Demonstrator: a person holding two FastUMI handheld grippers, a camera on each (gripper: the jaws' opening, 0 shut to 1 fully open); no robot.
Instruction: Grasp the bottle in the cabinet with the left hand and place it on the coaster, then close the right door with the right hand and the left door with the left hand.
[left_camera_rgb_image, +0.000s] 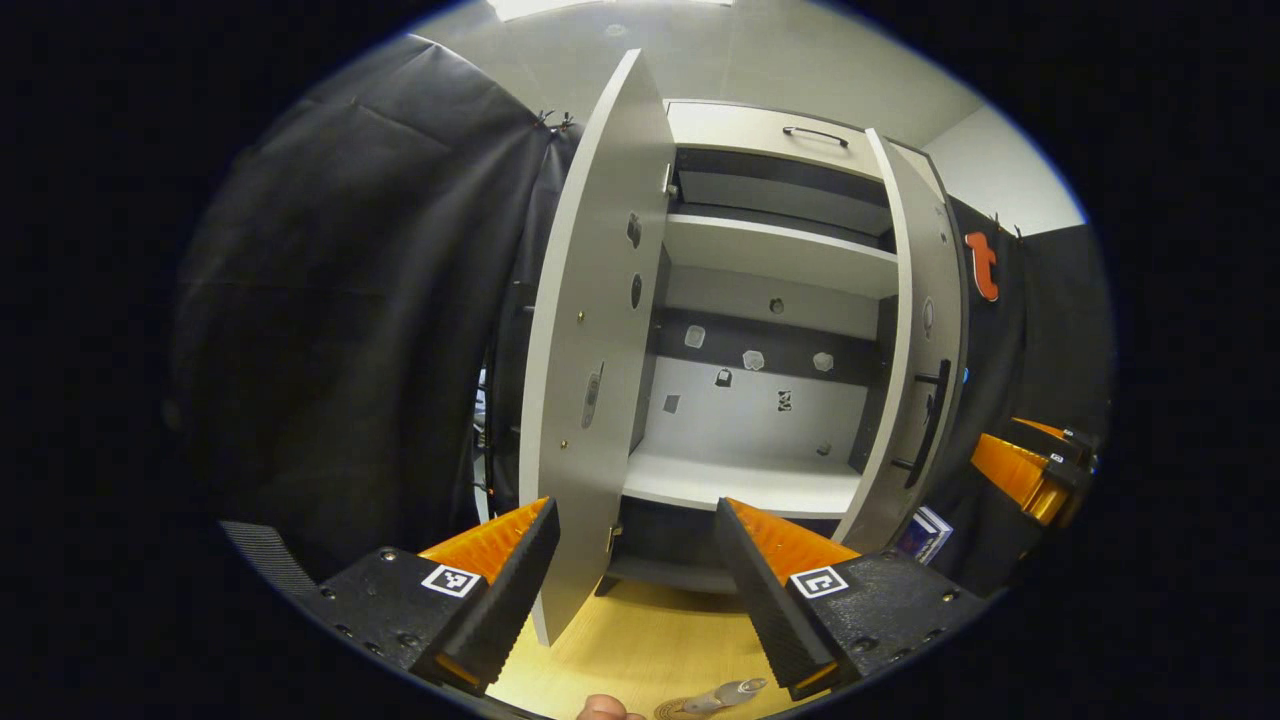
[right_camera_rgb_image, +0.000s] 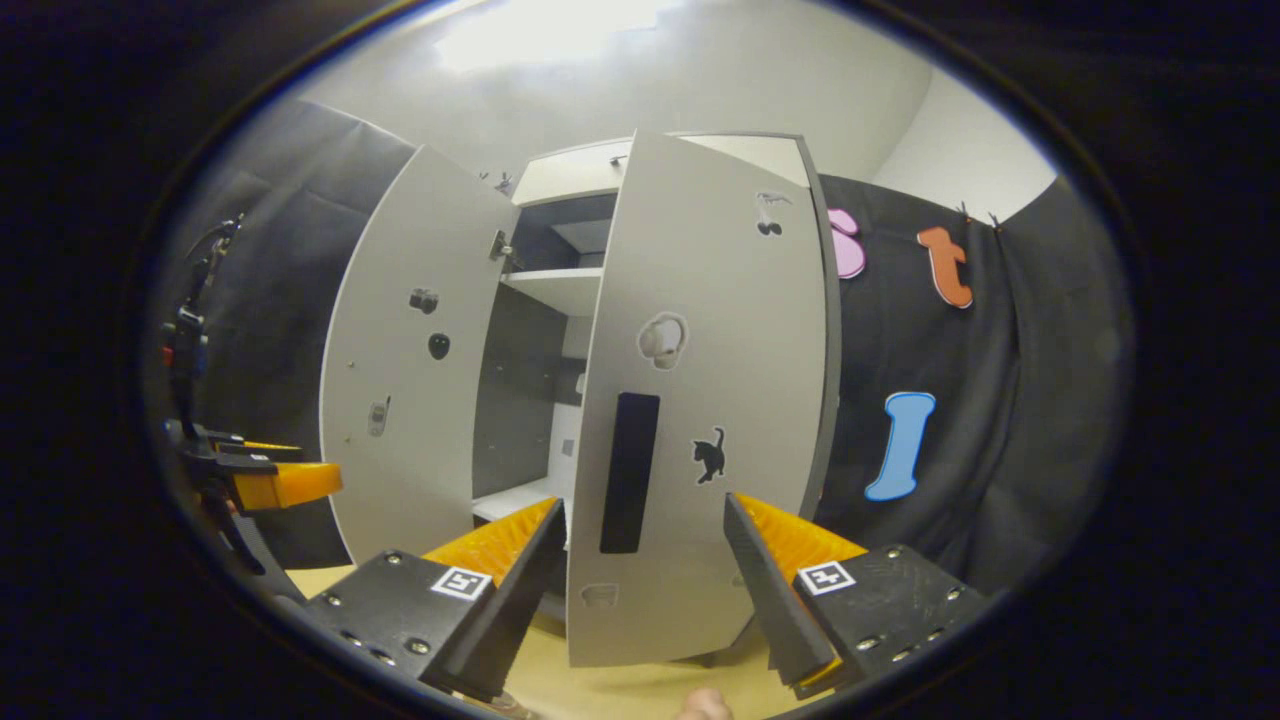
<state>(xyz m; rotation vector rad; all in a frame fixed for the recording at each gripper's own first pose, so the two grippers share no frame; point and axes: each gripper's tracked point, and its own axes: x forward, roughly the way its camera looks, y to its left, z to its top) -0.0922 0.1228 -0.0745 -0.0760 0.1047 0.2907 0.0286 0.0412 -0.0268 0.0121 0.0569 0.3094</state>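
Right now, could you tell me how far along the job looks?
Done, it seems: the cabinet shelf is bare, and the bottle lies low on the table, apparently on the coaster. In hand: the open right claw faces the right door. Left: shutting both doors; the left door stands open.

The left gripper view looks from low over the table (left_camera_rgb_image: 640, 640) straight into the open cabinet (left_camera_rgb_image: 770, 260), near, its left door (left_camera_rgb_image: 590, 380) edge-on just ahead of the left tool (left_camera_rgb_image: 632, 575). The right gripper view faces the right door (right_camera_rgb_image: 700, 400) close ahead of the right tool (right_camera_rgb_image: 645, 575). Both views share the cabinet, both doors and the table.
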